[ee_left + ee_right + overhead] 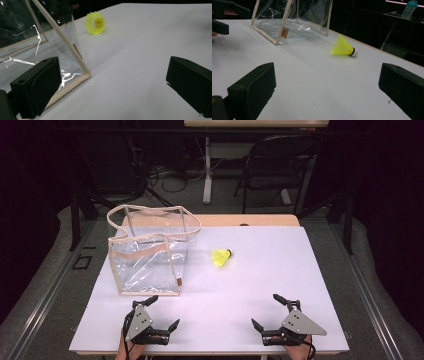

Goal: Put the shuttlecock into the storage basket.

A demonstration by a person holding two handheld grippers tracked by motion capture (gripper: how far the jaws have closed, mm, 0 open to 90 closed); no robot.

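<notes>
Work looks barely begun, judging from the layout: the yellow shuttlecock [221, 257] lies on its side on the white tabletop [280, 270], just right of the clear plastic bag [150, 250] and apart from it, and nothing sits inside the bag. The left claw [162, 312] rests near the front edge, in front of the bag's near corner, its jaws spread wide and empty; the right claw [269, 312] rests at the near right, likewise wide and holding nothing. If the aim is to put the shuttlecock into the bag, the whole of it remains: reach, grasp, lift, drop through the open top. The bag stands upright with beige trim along its edges and a small brown tag on the near side. The tabletop is a white sheet over a wooden board, plain and flat. Beyond it the room is dark, with a folding chair [277, 165], table legs and cables on the floor
</notes>
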